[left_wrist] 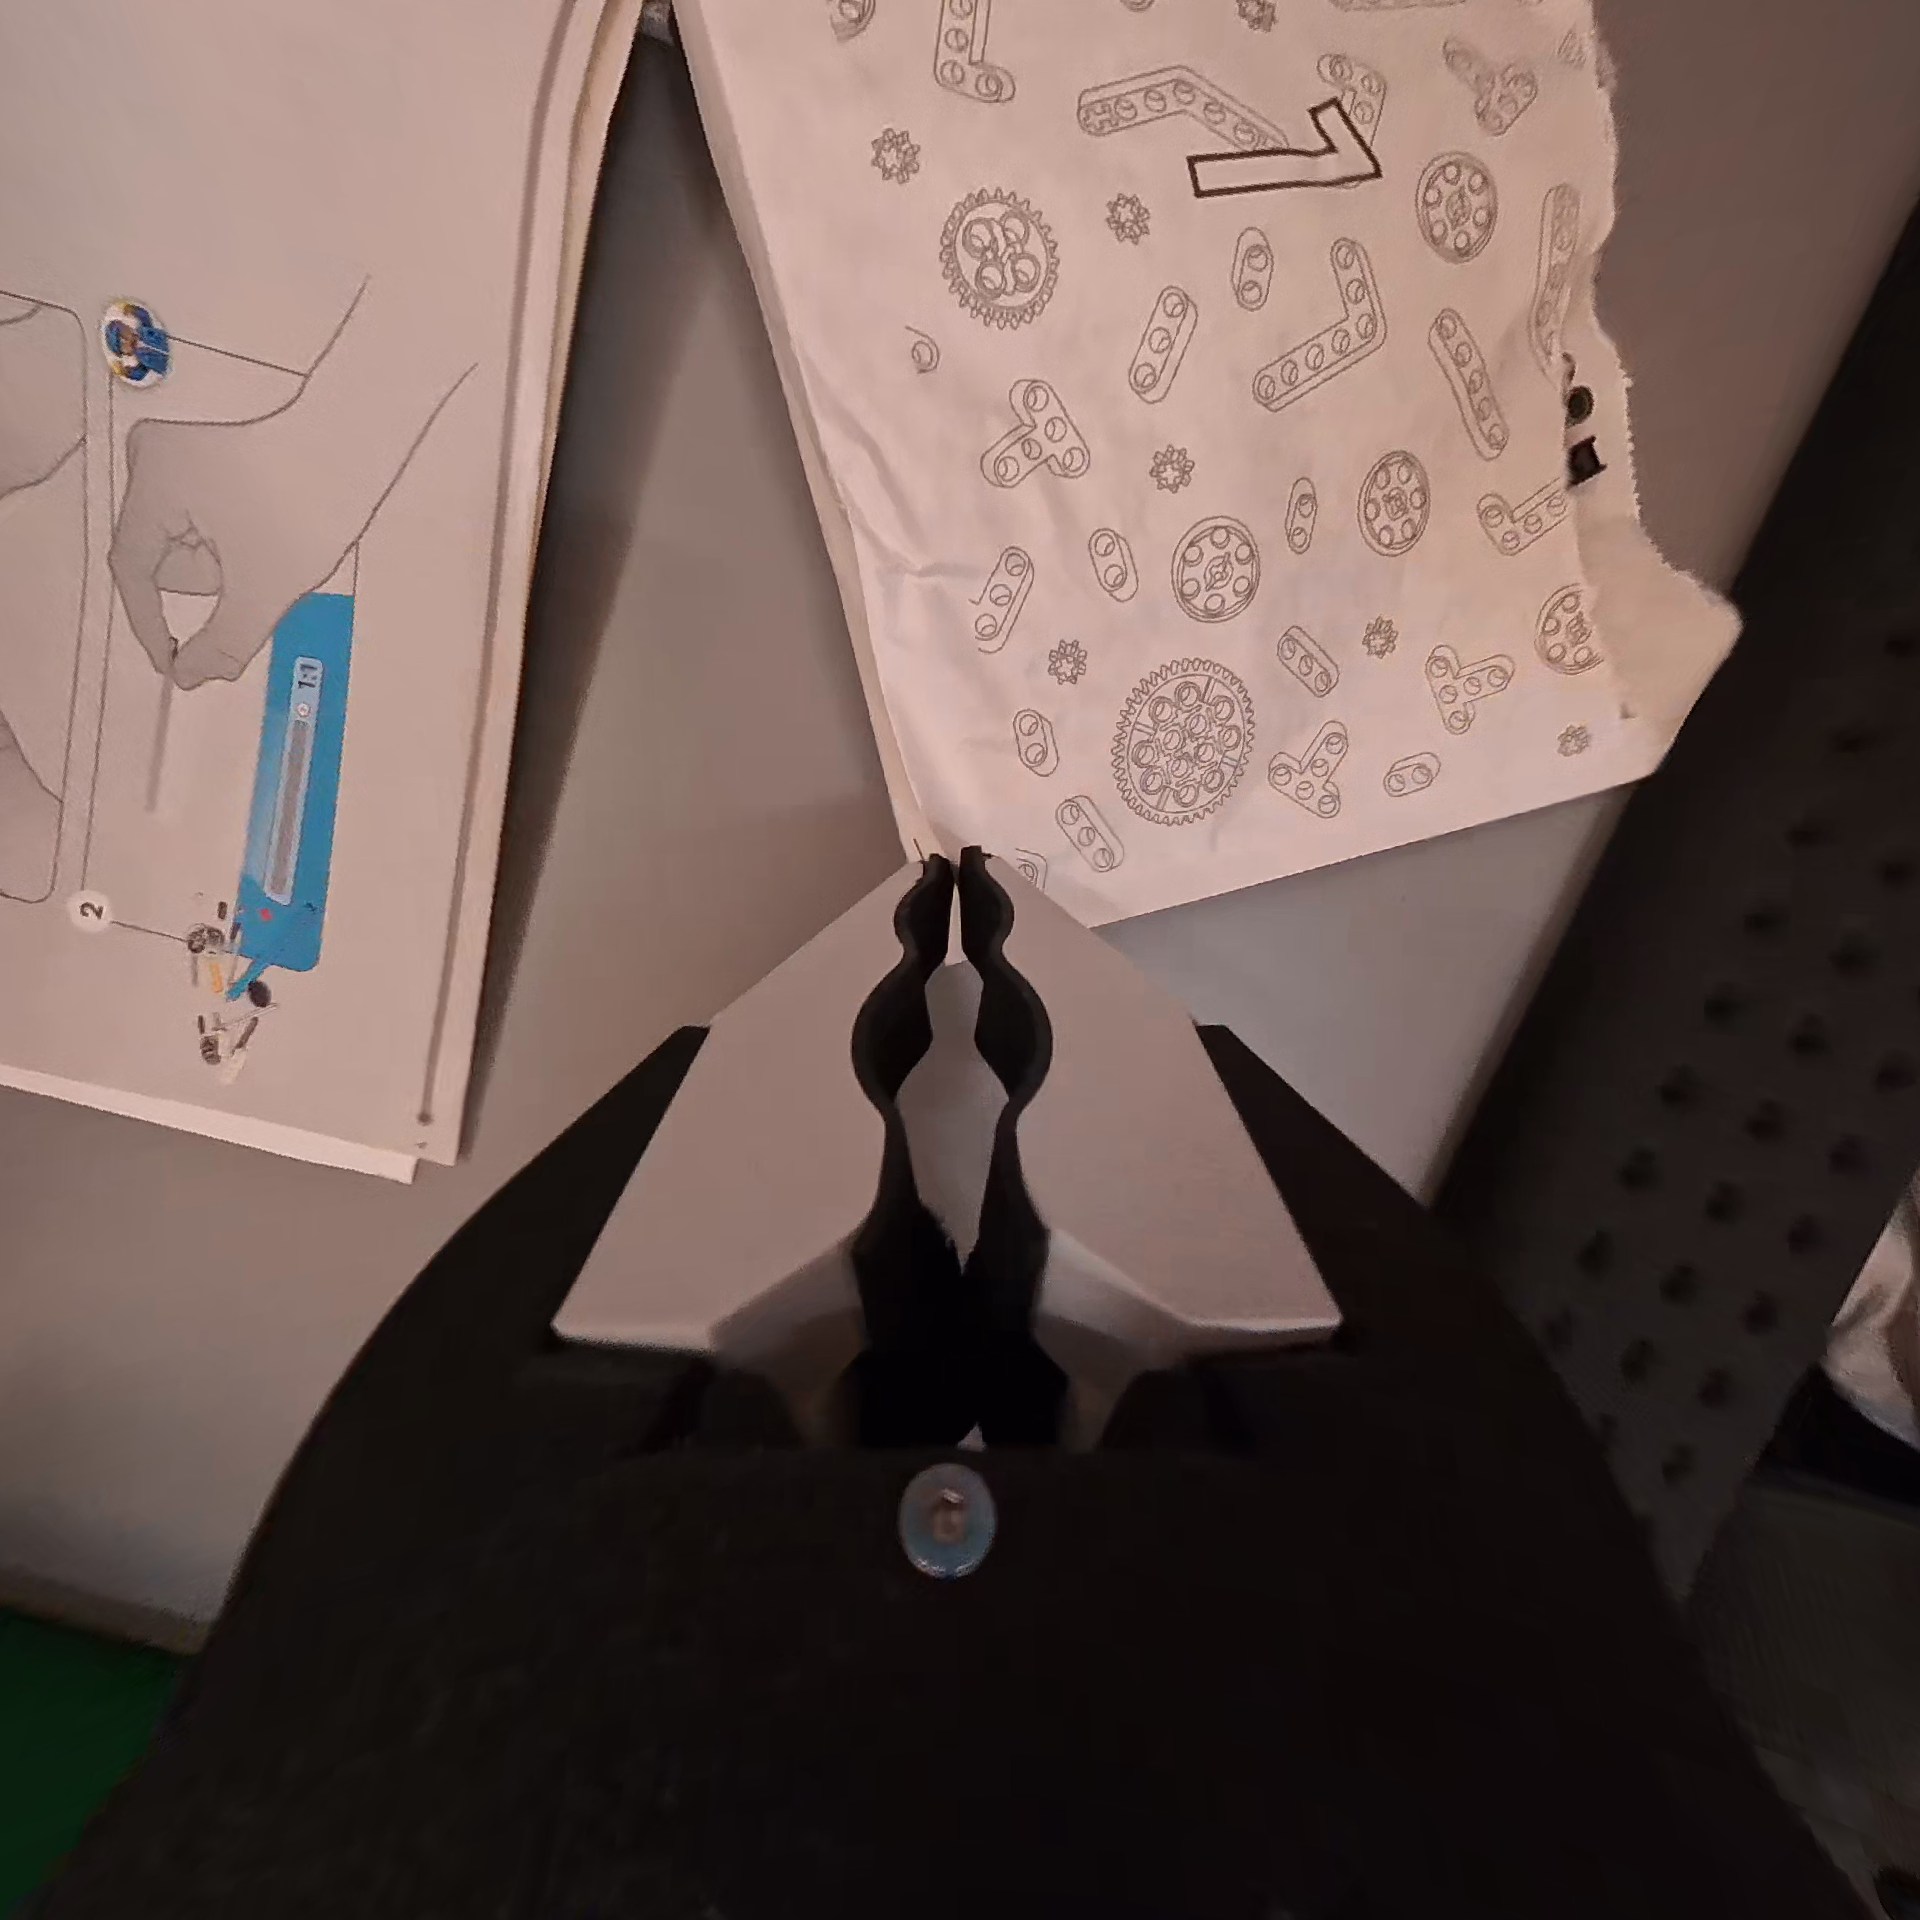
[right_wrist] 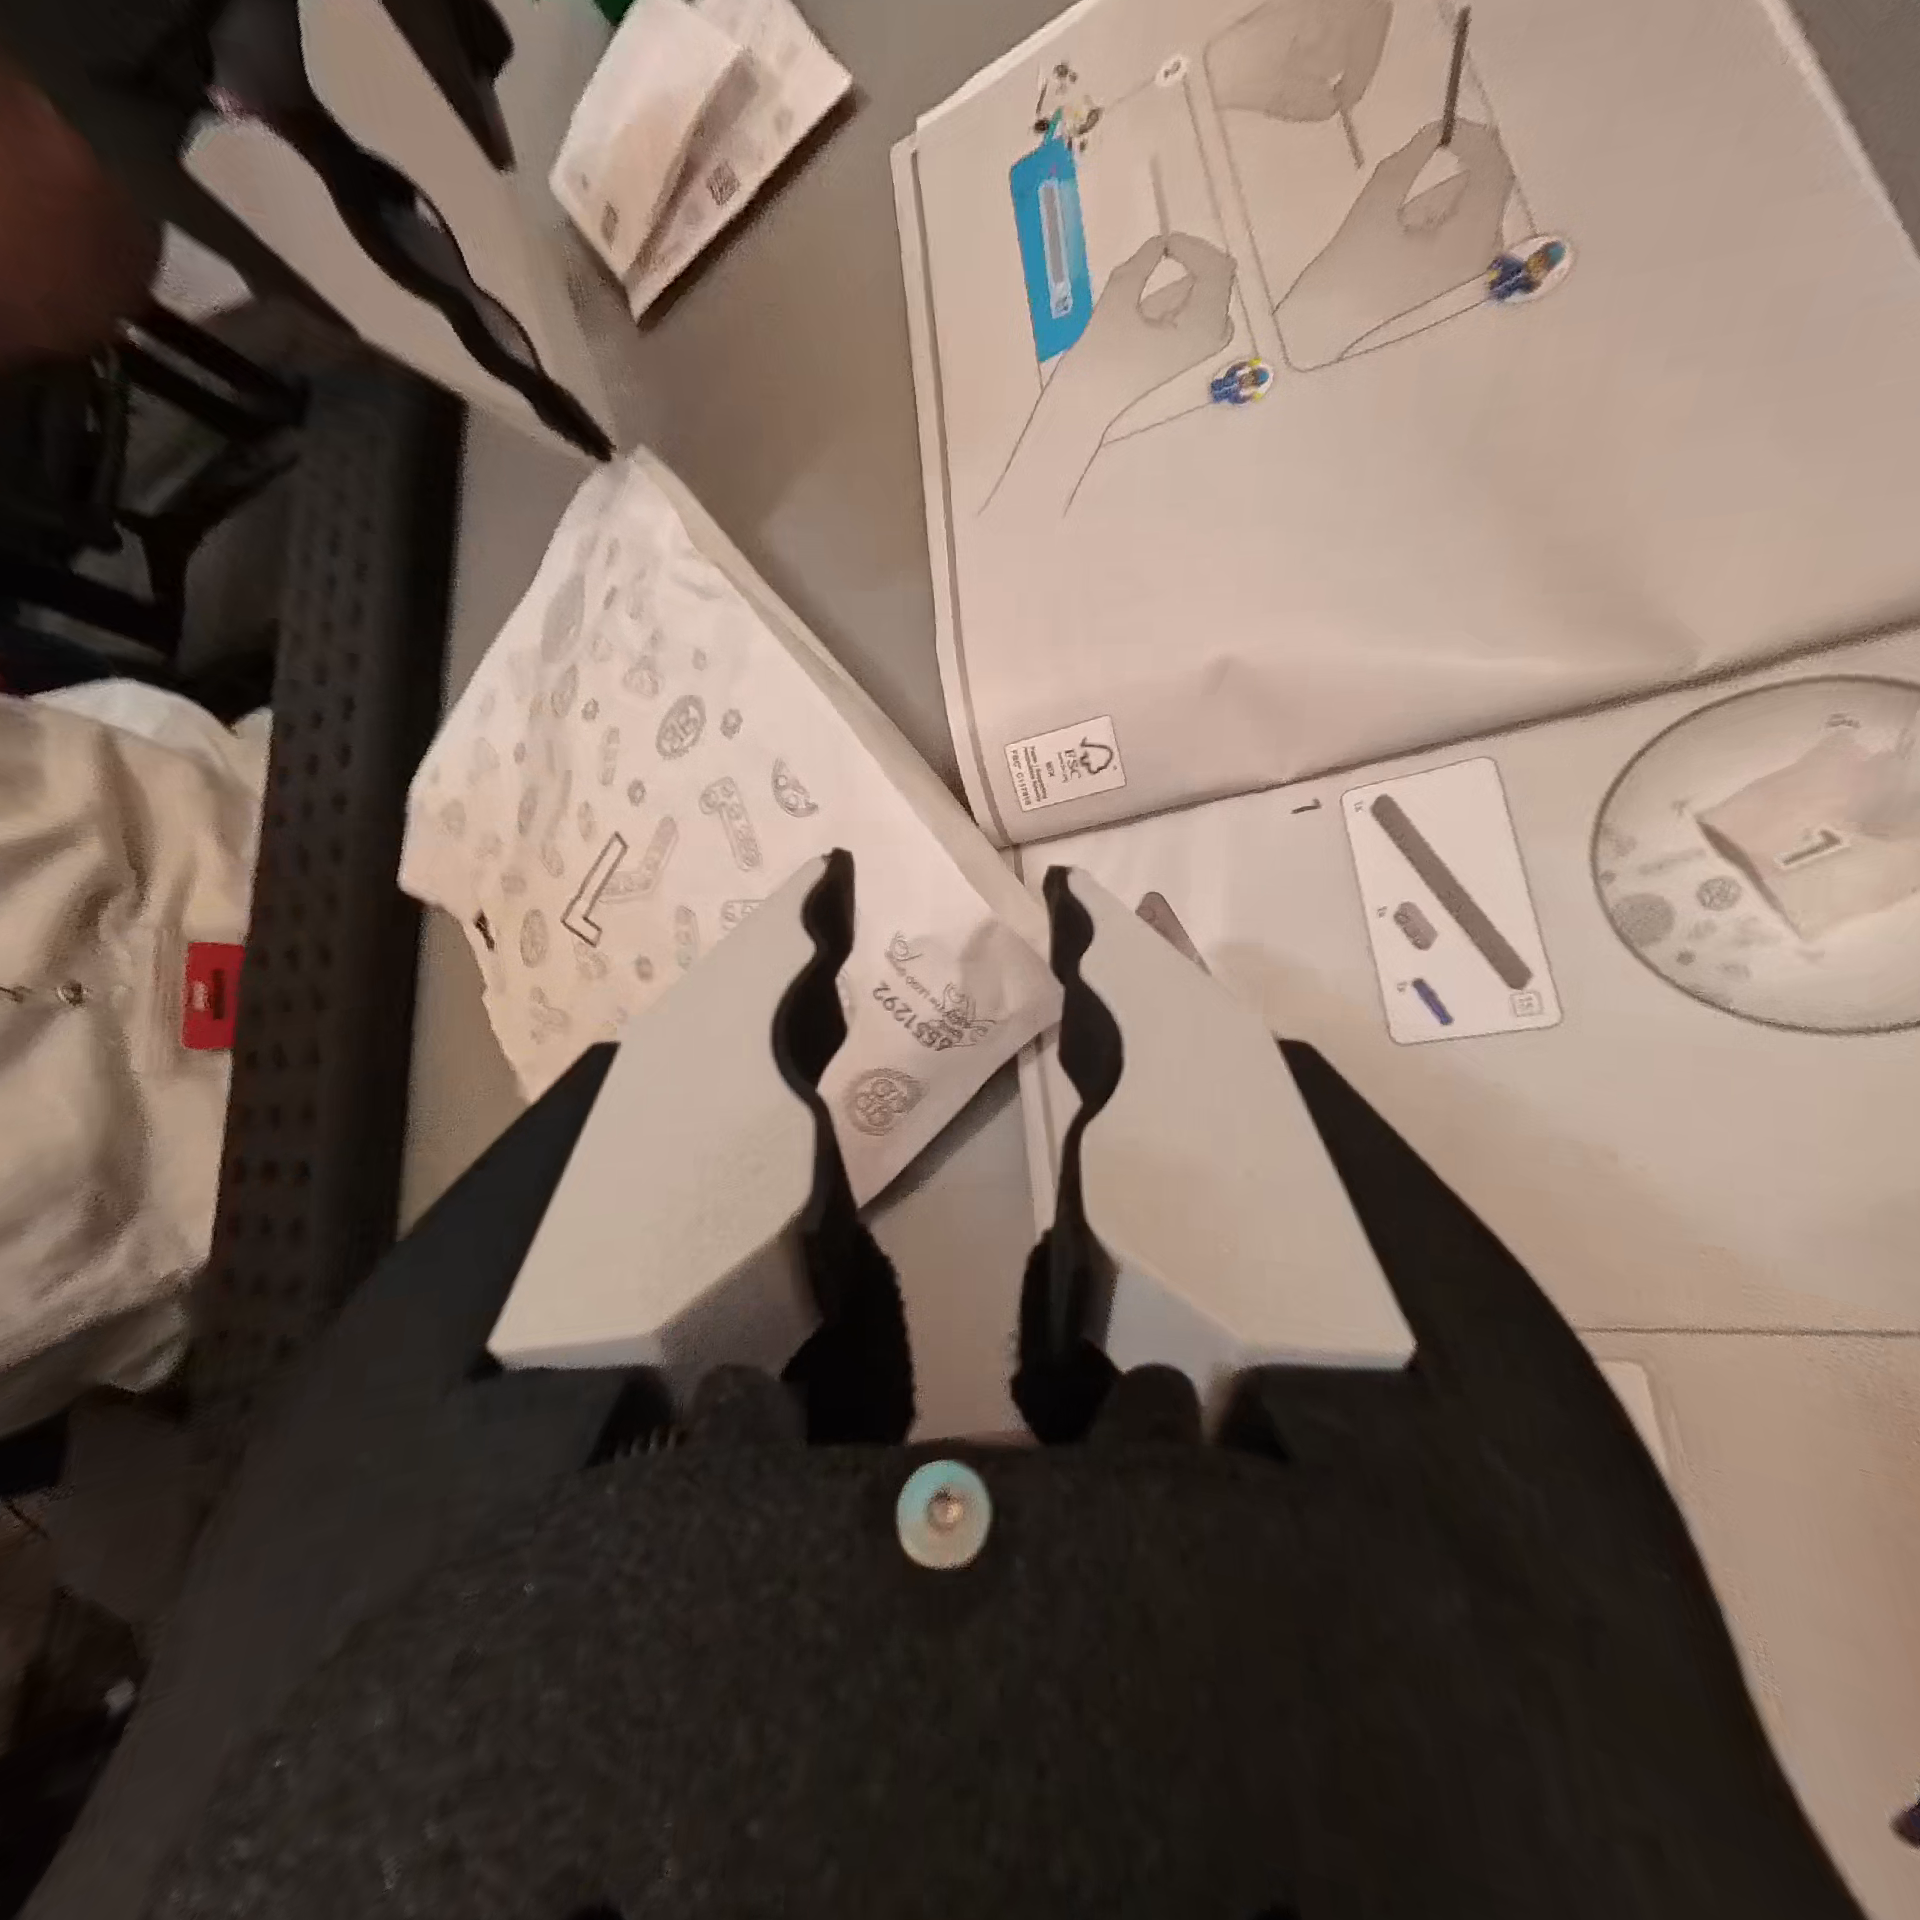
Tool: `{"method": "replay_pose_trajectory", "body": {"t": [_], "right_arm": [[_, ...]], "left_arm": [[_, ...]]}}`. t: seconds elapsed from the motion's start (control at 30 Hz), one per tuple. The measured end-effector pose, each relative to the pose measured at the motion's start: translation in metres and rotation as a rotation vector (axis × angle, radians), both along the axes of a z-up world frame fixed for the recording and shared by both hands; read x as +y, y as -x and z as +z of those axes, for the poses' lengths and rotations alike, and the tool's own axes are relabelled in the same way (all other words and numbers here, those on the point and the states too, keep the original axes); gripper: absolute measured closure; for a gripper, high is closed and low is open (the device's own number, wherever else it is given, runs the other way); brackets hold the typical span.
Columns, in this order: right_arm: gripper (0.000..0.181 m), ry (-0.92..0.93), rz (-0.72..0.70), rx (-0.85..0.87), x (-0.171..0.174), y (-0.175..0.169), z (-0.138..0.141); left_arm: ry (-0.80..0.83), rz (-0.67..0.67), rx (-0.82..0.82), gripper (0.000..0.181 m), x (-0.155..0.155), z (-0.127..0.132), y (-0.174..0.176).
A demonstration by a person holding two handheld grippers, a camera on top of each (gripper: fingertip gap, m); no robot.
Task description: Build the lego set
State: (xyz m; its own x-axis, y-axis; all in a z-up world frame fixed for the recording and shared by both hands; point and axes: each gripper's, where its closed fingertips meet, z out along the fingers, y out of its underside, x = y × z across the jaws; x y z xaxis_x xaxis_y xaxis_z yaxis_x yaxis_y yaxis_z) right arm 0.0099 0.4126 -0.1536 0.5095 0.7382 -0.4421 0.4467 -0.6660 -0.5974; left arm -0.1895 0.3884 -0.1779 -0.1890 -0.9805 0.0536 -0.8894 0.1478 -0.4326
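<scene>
Paper bag (right_wrist: 665,790) left of instruction booklet (right_wrist: 1403,520)

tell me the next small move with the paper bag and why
Probably bring the open right hand-held gripper down to pinch the near corner of the white paper bag printed with grey part outlines. The left hand-held gripper looks shut on the opposite corner, the far edge is already torn, and black pieces show there, so lifting both corners could tip them out.

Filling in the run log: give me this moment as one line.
left gripper: shut on paper bag corner | right gripper: open above bag | instruction booklet: open on table | bag: torn open
</scene>
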Motion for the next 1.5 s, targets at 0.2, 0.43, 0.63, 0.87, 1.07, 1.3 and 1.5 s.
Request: {"method": "replay_pose_trajectory", "body": {"t": [0.2,0.43,0.63,0.87,1.07,1.3,1.5], "right_arm": [[0.156,0.121,0.186,-0.104,-0.012,0.004,-0.030],[0.178,0.141,0.273,-0.129,-0.039,0.009,-0.027],[0.180,-0.114,0.257,-0.236,-0.046,0.004,0.026],[0.180,-0.362,0.223,-0.391,-0.063,-0.004,0.082],[0.180,-0.500,0.167,-0.487,-0.077,-0.013,0.098],[0.180,-0.655,0.101,-0.558,-0.091,-0.015,0.110],[0.181,-0.764,0.053,-0.615,-0.098,-0.018,0.121]], "left_arm": [[0.044,-0.044,0.072,0.181,0.030,-0.007,0.001],[0.041,-0.064,0.052,0.181,0.042,0.000,0.000],[0.003,-0.090,-0.027,0.181,0.040,0.026,-0.007],[-0.144,-0.143,-0.120,0.181,0.033,0.073,-0.020],[-0.296,-0.174,-0.147,0.181,0.027,0.103,-0.030],[-0.453,-0.202,-0.171,0.181,0.021,0.128,-0.035],[-0.544,-0.208,-0.224,0.181,0.017,0.141,-0.040]]}}
